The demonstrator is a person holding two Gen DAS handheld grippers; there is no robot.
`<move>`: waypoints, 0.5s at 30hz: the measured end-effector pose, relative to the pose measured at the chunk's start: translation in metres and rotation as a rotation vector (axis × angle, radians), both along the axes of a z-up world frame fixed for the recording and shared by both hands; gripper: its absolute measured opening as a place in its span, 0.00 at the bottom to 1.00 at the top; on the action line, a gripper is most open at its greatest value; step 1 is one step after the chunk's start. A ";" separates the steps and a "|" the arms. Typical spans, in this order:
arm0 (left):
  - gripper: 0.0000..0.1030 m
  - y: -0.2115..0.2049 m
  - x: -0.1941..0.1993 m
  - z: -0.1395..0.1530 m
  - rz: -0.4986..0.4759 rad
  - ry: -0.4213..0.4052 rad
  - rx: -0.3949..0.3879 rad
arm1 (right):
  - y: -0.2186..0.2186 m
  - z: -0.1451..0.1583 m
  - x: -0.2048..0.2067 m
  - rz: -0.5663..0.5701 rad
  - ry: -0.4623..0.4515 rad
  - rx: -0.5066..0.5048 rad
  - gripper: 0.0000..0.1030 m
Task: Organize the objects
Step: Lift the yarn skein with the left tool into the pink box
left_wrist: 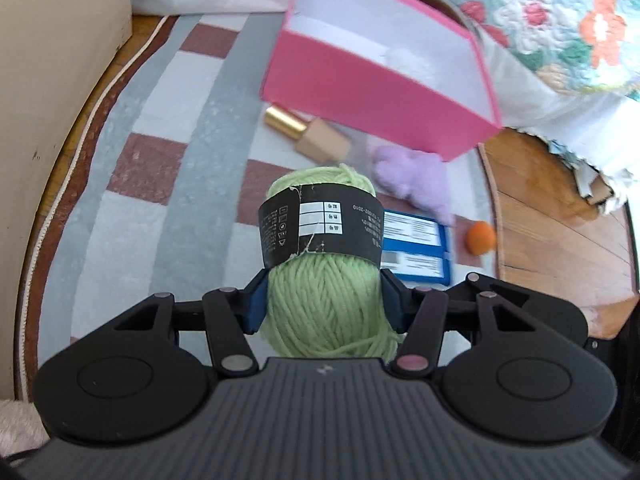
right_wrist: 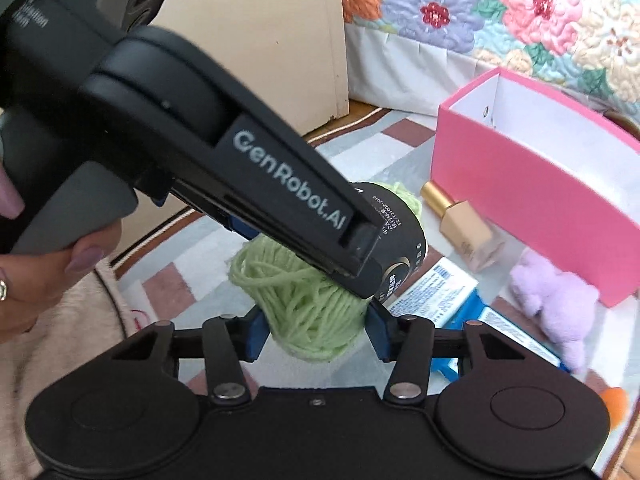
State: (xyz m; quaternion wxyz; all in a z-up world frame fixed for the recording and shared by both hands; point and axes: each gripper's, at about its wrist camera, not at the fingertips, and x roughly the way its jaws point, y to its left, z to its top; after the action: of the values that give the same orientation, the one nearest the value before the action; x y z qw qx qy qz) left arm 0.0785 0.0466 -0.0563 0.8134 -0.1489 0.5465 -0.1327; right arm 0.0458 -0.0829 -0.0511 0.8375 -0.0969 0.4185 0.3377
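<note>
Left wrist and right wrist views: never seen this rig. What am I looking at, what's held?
No robot arm here: a person holds one pair of handheld tongs in each hand, each with a fisheye camera looking along its fingers. In the left wrist view, the left tongs are shut on a green yarn ball. The right wrist view shows the right tongs around the same ball's lower end; whether they grip is unclear. The black bar crossing that view is the left tool. On the checked rug lie a pink box, a gold-capped bottle, a purple plush, a blue packet and an orange pompom.
</note>
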 end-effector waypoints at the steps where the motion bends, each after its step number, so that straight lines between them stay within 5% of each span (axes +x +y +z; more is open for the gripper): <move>1: 0.53 -0.003 -0.002 0.009 -0.011 -0.004 -0.004 | -0.007 0.009 -0.002 -0.012 0.021 0.019 0.54; 6: 0.53 -0.011 -0.006 0.046 -0.049 -0.019 -0.038 | -0.027 0.049 -0.008 -0.026 0.034 0.059 0.54; 15: 0.53 -0.042 0.019 0.111 -0.142 -0.124 -0.026 | -0.046 0.108 -0.007 -0.068 -0.136 0.002 0.54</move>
State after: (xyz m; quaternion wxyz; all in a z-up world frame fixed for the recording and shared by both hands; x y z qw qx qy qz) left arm 0.0971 0.0042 0.0552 0.8321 -0.1117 0.5027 -0.2059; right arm 0.0385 -0.1290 0.0564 0.8751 -0.1043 0.3635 0.3020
